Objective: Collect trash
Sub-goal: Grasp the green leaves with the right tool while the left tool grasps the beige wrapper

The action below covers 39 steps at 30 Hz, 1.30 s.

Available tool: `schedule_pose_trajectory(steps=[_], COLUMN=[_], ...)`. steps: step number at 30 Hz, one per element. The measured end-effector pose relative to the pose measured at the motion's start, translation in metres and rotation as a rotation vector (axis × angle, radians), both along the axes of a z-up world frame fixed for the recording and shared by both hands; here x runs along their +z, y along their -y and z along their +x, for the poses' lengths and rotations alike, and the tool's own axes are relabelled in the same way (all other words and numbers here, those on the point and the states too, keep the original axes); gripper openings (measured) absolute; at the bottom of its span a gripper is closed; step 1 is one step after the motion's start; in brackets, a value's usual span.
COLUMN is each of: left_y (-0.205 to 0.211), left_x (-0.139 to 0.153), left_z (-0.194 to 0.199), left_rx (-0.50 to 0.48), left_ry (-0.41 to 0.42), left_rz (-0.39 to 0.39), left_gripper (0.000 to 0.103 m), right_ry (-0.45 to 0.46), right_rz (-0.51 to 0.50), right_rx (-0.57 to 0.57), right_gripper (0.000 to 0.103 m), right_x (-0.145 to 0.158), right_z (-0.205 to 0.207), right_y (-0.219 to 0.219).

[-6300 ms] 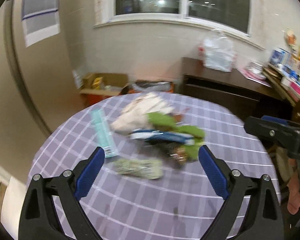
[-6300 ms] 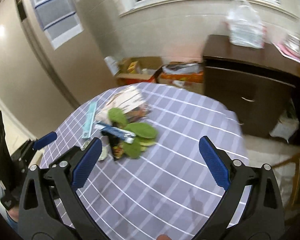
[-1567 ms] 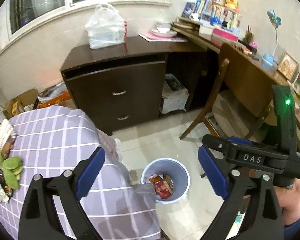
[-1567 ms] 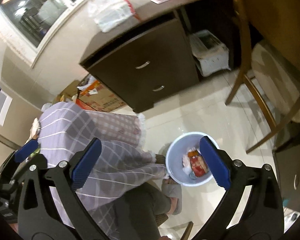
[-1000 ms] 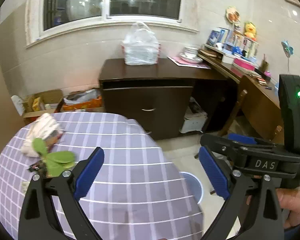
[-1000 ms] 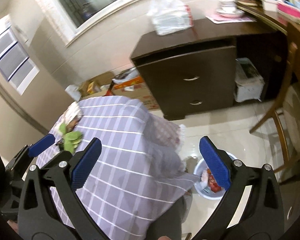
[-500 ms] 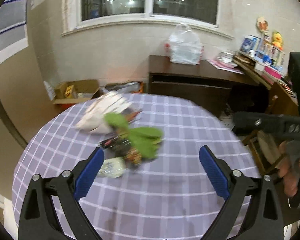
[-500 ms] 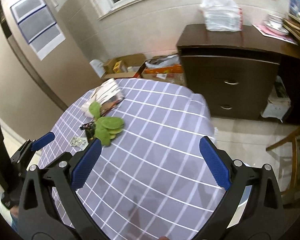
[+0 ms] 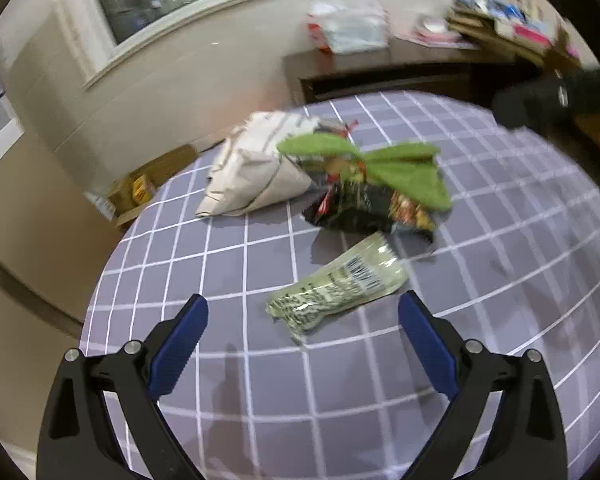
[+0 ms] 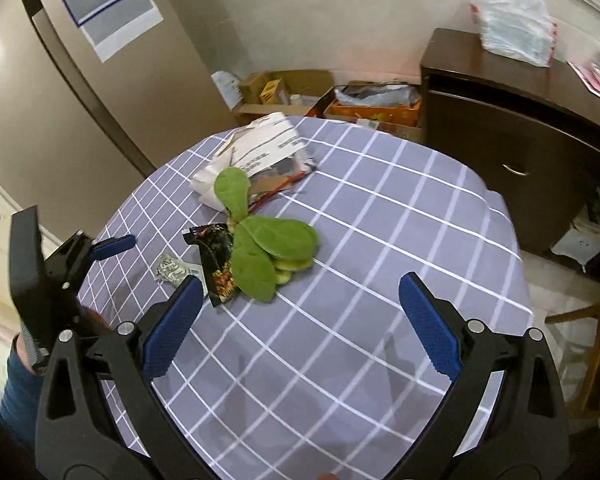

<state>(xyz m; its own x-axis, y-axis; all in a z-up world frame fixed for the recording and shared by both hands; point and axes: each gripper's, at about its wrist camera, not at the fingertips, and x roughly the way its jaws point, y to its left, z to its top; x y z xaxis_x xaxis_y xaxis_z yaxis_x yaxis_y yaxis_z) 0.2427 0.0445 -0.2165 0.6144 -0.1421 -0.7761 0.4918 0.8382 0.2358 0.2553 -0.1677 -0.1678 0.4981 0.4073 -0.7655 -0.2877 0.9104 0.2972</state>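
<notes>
A pale green printed wrapper [image 9: 338,284] lies flat on the purple checked tablecloth [image 9: 500,280], just beyond my open left gripper [image 9: 302,332]. Behind it sit a dark snack wrapper [image 9: 364,204], green leaves [image 9: 384,164] and a crumpled white paper bag [image 9: 256,168]. In the right wrist view the same leaves [image 10: 268,248], dark wrapper [image 10: 216,264], pale wrapper [image 10: 174,270] and paper bag [image 10: 260,152] lie left of centre. My right gripper [image 10: 300,320] is open and empty above the cloth, with the left gripper's blue fingers [image 10: 112,245] at the table's left edge.
A dark wooden cabinet [image 10: 512,152] with a white plastic bag [image 10: 512,16] on top stands behind the table. Cardboard boxes [image 10: 284,88] and an orange box [image 10: 376,108] sit on the floor by the wall. A wooden chair [image 10: 592,344] is at right.
Both grippers swung back from the bin on the floor to the table. The left gripper has moved in close over the pale wrapper. The turquoise strip seen earliest is gone from the cloth.
</notes>
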Motion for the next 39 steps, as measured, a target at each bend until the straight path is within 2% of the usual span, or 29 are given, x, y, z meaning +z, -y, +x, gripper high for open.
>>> schedule_pose_trajectory(steps=[1, 3, 4, 6, 9, 10, 11, 12, 13, 14, 16, 17, 20, 29, 39], left_y=[0.000, -0.002, -0.002, -0.002, 0.004, 0.005, 0.005, 0.006, 0.007, 0.008, 0.010, 0.011, 0.016, 0.034, 0.064], left_x=[-0.001, -0.001, -0.001, -0.001, -0.001, -0.002, -0.002, -0.002, -0.002, -0.001, 0.000, 0.000, 0.001, 0.015, 0.043], left_z=[0.002, 0.008, 0.010, 0.010, 0.002, 0.000, -0.003, -0.005, -0.008, -0.012, -0.020, -0.024, -0.031, -0.052, -0.062], left_rx=[-0.025, -0.097, -0.115, -0.155, -0.181, -0.175, -0.166, -0.149, -0.140, -0.133, -0.127, -0.126, -0.109, -0.046, -0.013], left_ry=[0.002, -0.032, -0.056, -0.089, -0.100, -0.099, -0.095, -0.089, -0.087, -0.086, -0.085, -0.082, -0.076, -0.057, -0.021], left_rz=[-0.002, -0.066, -0.094, -0.131, -0.140, -0.142, -0.140, -0.135, -0.134, -0.135, -0.134, -0.128, -0.128, -0.162, -0.219], left_gripper=[0.093, 0.073, 0.066, 0.044, 0.025, 0.023, 0.022, 0.020, 0.019, 0.018, 0.018, 0.018, 0.018, 0.018, 0.018], right_ry=[-0.004, -0.009, -0.011, -0.014, -0.052, -0.056, -0.058, -0.058, -0.062, -0.043, -0.068, -0.068, -0.045, -0.002, 0.071], right_rz=[-0.006, -0.016, -0.023, -0.048, -0.064, -0.058, -0.056, -0.058, -0.064, -0.080, -0.024, -0.008, -0.012, 0.025, 0.077], right_rx=[0.010, 0.032, 0.045, 0.078, 0.094, 0.097, 0.102, 0.108, 0.113, 0.104, 0.109, 0.106, 0.093, 0.033, -0.075], right_gripper=[0.096, 0.096, 0.096, 0.096, 0.096, 0.096, 0.093, 0.086, 0.065, 0.048, 0.030, 0.025, 0.023, 0.023, 0.023], right_x=[-0.001, -0.004, -0.005, -0.011, -0.025, -0.028, -0.032, -0.036, -0.039, -0.040, -0.040, -0.039, -0.034, -0.018, 0.010], right_z=[0.005, 0.016, 0.021, 0.032, 0.052, 0.056, 0.060, 0.063, 0.065, 0.064, 0.064, 0.062, 0.051, 0.012, -0.030], right_y=[-0.005, -0.016, -0.022, -0.037, -0.054, -0.056, -0.060, -0.064, -0.066, -0.067, -0.062, -0.060, -0.049, 0.001, 0.069])
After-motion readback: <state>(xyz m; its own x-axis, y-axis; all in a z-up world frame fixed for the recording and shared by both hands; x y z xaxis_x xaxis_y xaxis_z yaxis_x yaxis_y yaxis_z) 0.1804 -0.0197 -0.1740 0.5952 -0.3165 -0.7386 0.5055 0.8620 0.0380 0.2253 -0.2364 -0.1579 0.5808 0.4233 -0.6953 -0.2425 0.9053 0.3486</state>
